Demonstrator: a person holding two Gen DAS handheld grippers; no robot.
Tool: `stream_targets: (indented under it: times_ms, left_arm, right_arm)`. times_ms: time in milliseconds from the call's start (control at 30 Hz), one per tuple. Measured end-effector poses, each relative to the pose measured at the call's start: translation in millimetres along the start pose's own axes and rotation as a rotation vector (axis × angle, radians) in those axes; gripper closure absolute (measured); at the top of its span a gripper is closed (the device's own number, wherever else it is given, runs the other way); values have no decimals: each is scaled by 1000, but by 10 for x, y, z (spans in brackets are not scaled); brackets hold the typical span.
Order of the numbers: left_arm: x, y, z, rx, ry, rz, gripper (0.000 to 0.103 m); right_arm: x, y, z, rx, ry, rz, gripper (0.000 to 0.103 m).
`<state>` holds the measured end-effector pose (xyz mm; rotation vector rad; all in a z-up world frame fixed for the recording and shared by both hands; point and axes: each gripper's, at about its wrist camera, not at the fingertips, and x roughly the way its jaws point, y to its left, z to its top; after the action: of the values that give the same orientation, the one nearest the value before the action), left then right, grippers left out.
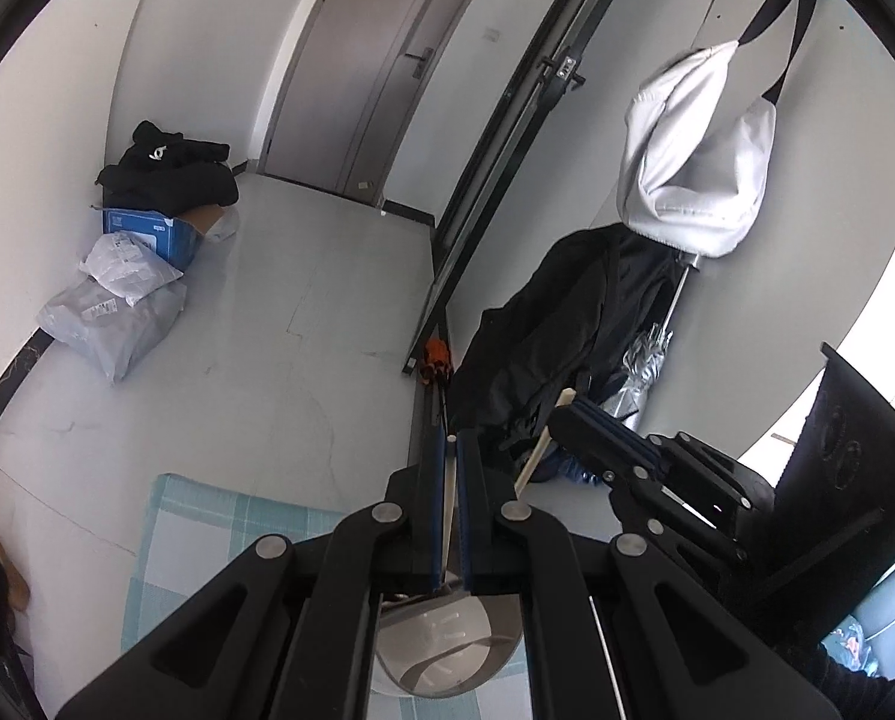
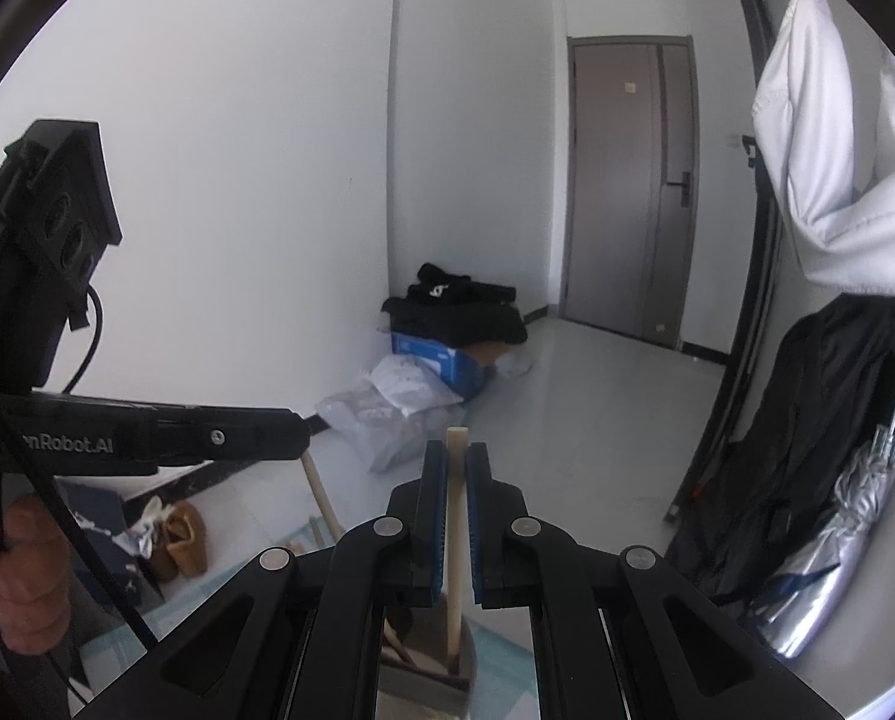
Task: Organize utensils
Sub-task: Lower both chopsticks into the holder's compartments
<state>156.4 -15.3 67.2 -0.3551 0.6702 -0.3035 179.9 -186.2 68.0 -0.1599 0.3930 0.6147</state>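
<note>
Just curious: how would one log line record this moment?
left gripper: shut on thin pale stick | right gripper: shut on flat pale wooden handle | both above checked cloth

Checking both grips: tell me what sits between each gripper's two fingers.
In the left wrist view, the left gripper pinches a thin pale utensil handle. In the right wrist view, the right gripper clamps a pale wooden handle.

Right claw [image 2: 456,450] clamps wooden handle [image 2: 454,540] — upright.
</note>
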Motion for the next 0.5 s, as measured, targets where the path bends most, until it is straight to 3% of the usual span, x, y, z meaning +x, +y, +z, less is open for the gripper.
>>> stream_targets:
  times_ms: [433, 500]
  left_arm:
    - [155, -35, -171, 14, 140, 14, 102]
    - [148, -30, -169, 21, 154, 23, 96]
  right_arm:
    - [195, -111, -259, 57, 103, 56, 95]
    - [165, -144, -280, 84, 106, 66, 95]
